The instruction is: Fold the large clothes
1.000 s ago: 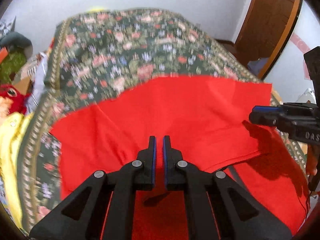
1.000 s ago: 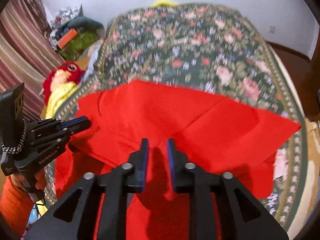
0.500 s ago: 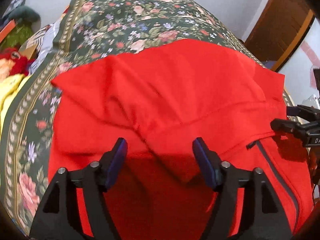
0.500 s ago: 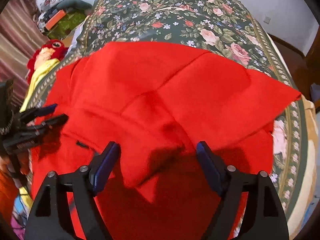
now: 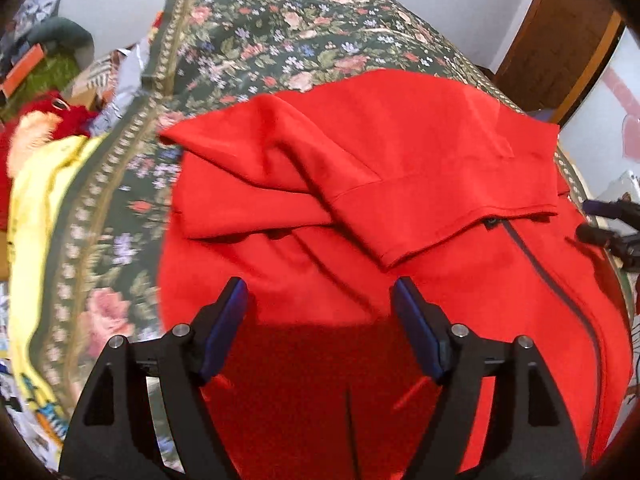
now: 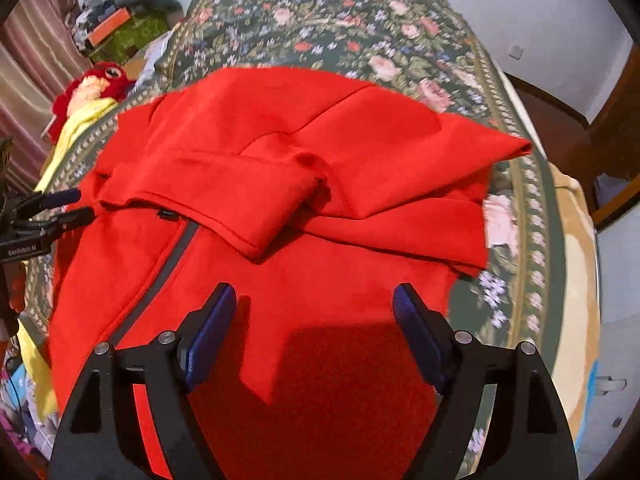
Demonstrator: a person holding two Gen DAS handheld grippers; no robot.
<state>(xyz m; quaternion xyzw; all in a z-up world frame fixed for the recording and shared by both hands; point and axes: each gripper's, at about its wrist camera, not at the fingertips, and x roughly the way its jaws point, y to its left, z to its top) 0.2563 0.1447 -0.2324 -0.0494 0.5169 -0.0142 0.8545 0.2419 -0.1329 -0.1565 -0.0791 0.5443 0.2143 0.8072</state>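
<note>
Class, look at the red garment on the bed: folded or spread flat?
Partly folded: the red garment has its sleeves laid across its front; the lower part remains unfolded.

Matt red fleece-like jacket (image 5: 400, 168) with a soft, slightly fuzzy surface and a dull grey zip tape (image 5: 552, 280), lying ahead of the gripper (image 5: 320, 304) on a woven floral bedspread (image 5: 280, 28). Matt black plastic fingers (image 5: 460, 360), blue rubbery pads, shiny metal pins. Glossy brown wooden door (image 5: 560, 32) far right
</note>
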